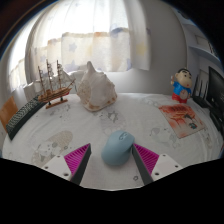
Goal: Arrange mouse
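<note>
Fingers (72, 163) showed only their pink-padded tips in the gripper view, the rest cut off below, and whether the pads touched the mouse (118, 148) was hard to tell. The gripper (108, 160) was levelled low over the white table (60, 135), jaws spread apart. The pale blue, rounded mouse sat between them on the table, with a model ship (54, 82), a large seashell (96, 87) and a cartoon figurine (181, 84) well beyond.

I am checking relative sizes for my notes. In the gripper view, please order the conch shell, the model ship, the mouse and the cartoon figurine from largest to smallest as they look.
1. conch shell
2. model ship
3. mouse, which sits nearest the camera between the open fingers of the hand-held gripper, so its place is unsure
4. cartoon figurine
</note>
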A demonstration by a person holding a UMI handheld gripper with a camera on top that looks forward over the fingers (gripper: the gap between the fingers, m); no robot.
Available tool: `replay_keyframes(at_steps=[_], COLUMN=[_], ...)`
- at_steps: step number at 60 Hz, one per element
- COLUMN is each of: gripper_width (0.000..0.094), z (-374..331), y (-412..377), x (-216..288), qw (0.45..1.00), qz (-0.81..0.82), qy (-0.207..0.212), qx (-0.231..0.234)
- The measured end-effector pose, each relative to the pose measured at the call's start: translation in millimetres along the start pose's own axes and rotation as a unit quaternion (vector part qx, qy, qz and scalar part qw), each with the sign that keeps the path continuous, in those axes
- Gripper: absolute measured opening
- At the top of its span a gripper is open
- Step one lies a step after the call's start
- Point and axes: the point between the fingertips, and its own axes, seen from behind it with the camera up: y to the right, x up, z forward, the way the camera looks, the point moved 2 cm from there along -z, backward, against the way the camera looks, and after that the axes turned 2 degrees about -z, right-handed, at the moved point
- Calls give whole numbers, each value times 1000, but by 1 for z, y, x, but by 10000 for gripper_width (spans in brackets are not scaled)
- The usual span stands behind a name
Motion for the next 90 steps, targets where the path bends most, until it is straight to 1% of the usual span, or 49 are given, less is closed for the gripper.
replay_keyframes(at_steps=[13, 15, 19, 21, 23, 28, 33, 37, 42, 47, 52, 55, 59, 66, 69, 74, 77, 78, 82, 85, 86, 88, 89, 90], gripper_width=[847, 818, 706, 624, 505, 459, 418, 397, 384, 385, 383, 384, 384, 383, 383, 383, 391, 424, 488, 561, 619, 799, 874, 841], z=[28, 32, 37, 39, 40, 41, 35, 23, 5, -7, -11, -6, 8, 50, 69, 95, 105, 107, 115, 115, 113, 107, 103, 99], y=[-8, -9, -7, -6, -5, -5, -9, -1, 19, 57, 111, 148, 200, 280, 307, 336, 351, 354, 360, 360, 360, 361, 360, 360], x=[15, 16, 16, 16, 17, 20, 32, 56, 99, 142, 177, 188, 191, 161, 139, 100, 81, 76, 59, 58, 58, 60, 62, 65], qw=[1000, 1000, 1000, 1000, 1000, 999, 999, 999, 999, 999, 998, 998, 997, 997, 998, 998, 997, 996, 996, 996, 996, 996, 996, 995], qz=[-3, -6, -15, -18, -23, -33, -34, -37, -25, -7, 10, 12, 11, 10, 3, 9, 12, 12, 24, 29, 30, 30, 29, 29], qy=[-10, -13, -17, -18, -17, -18, -18, -7, 19, 40, 62, 68, 68, 44, 23, -7, -22, -25, -40, -44, -46, -50, -51, -52], qx=[18, 18, 14, 11, 10, 16, 37, 38, 40, 31, 9, -9, -37, -59, -66, -70, -79, -80, -80, -74, -74, -74, -74, -76])
